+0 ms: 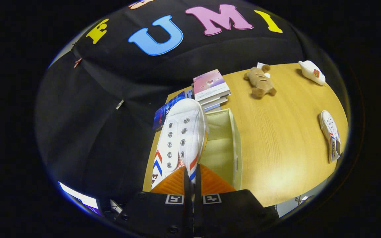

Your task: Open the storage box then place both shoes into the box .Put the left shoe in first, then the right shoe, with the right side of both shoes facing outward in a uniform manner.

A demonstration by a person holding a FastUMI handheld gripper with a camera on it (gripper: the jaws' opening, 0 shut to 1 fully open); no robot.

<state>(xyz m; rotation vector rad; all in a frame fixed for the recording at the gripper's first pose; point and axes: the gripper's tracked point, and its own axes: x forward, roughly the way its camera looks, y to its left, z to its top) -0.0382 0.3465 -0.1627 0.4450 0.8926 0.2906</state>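
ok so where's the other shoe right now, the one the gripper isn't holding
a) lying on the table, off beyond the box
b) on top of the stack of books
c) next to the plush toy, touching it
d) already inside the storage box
a: the second shoe lies on the bare table, apart from the open storage box, while the gripper is shut on the held shoe above the box.

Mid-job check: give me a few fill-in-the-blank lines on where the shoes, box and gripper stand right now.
1. The hand-held gripper is shut on a white ____.
2. The held shoe hangs over the open storage ____.
3. The other shoe lies on the ____, apart from the box.
4. Beyond the box sits a stack of ____.

Missing words: shoe; box; table; books
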